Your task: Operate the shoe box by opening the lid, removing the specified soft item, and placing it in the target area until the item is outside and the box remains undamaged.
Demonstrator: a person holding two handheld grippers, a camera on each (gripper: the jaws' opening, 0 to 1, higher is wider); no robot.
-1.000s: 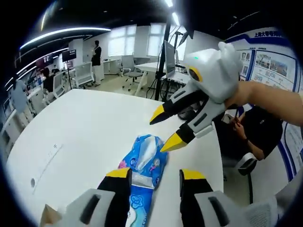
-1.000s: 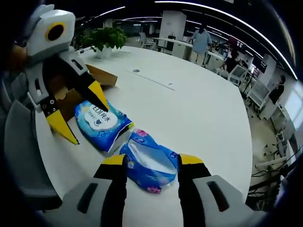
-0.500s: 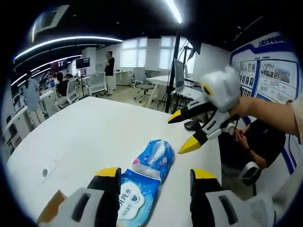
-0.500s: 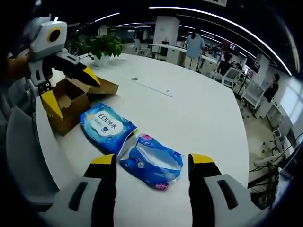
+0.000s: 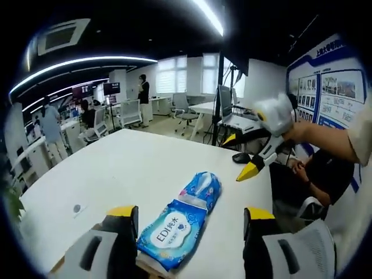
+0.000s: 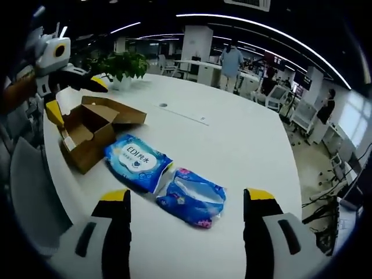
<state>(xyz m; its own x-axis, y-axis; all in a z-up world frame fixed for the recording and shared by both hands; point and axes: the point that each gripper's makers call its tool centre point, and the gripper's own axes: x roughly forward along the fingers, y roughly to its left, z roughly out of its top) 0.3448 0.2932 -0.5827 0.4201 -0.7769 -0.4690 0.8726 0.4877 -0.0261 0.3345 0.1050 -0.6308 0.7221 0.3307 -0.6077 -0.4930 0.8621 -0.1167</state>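
Both grippers have drawn back from the packs since a second ago. Two soft packs, the blue wipes pack (image 6: 138, 162) and the floral pack (image 6: 192, 197), lie touching on the white surface (image 6: 232, 145), beside the open cardboard box (image 6: 90, 131). Left gripper (image 6: 55, 55) and right gripper (image 5: 264, 136) hang with jaws spread, holding nothing.

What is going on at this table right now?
A person works with a hand-held gripper in each hand over a white table. The cardboard box sits open, and two soft packs lie outside it, side by side: a blue wipes pack and a floral tissue pack. The left hand-held gripper hovers by the box with its jaws apart; the right hand-held gripper is open too, above the packs. Neither holds anything.
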